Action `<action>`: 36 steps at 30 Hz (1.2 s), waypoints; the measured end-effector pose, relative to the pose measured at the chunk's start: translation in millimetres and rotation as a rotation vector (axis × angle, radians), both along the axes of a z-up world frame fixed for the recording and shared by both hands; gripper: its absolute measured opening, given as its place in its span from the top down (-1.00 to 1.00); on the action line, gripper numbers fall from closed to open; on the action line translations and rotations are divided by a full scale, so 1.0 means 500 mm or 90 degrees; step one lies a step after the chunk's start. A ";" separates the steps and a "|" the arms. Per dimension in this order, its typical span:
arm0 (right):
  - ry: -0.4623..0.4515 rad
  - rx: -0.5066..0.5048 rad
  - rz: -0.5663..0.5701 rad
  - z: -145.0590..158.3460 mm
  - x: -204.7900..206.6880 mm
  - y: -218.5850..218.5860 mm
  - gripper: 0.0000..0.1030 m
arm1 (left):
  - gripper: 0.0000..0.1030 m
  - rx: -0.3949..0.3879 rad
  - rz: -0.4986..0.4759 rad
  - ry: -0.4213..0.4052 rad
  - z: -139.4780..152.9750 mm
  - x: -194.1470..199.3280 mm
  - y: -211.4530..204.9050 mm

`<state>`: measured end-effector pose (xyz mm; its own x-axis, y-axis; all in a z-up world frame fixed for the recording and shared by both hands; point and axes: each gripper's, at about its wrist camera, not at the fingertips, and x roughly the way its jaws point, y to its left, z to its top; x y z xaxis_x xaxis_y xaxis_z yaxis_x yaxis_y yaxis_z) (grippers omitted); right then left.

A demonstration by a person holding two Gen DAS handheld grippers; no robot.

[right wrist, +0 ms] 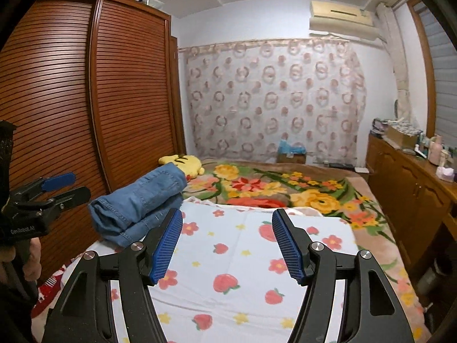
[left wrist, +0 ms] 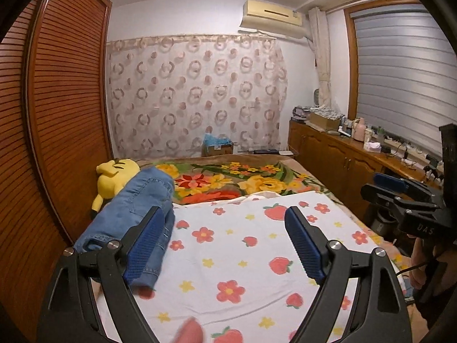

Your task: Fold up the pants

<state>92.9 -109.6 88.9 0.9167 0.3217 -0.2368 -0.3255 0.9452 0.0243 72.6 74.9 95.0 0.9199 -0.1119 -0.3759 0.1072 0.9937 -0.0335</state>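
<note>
The bed [right wrist: 328, 200] fills the middle of both views, its far half under a brown blanket [left wrist: 242, 180] with big yellow and red flowers and its near half under a white sheet [right wrist: 242, 257] printed with strawberries and small blossoms. Along the bed's left side stands a tall louvred wooden wardrobe [right wrist: 85, 100]; along its right side runs a wooden counter [left wrist: 342, 148] crowded with boxes and bottles. The folded jeans [right wrist: 137, 203] lie as a thick blue bundle on the left edge of the bed, overlapping the sheet's far left corner, next to the wardrobe. Just beyond them, at the bed's left edge, rests a yellow plush toy [left wrist: 114, 177], touching or nearly touching the denim. The left gripper [left wrist: 225, 245] hangs over the sheet with its blue pads wide apart and nothing between them; its left pad sits in front of the jeans. The right gripper [right wrist: 227, 245] is likewise spread wide and empty above the sheet, to the right of the jeans.
</note>
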 end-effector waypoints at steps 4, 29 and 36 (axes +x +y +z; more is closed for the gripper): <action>-0.009 0.000 -0.021 -0.001 -0.036 0.009 -0.31 | -0.68 -0.010 0.007 -0.001 -0.001 -0.018 -0.007; -0.025 0.004 -0.062 -0.007 -0.102 0.031 -0.31 | -0.68 0.012 0.003 0.006 -0.019 -0.056 -0.045; -0.023 0.005 -0.060 -0.014 -0.103 0.031 -0.31 | -0.68 0.013 0.003 0.007 -0.023 -0.057 -0.045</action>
<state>41.6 -94.1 82.1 0.9510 0.2351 -0.2011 -0.2357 0.9716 0.0212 44.1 52.4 83.4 0.9164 -0.1004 -0.3875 0.1028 0.9946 -0.0146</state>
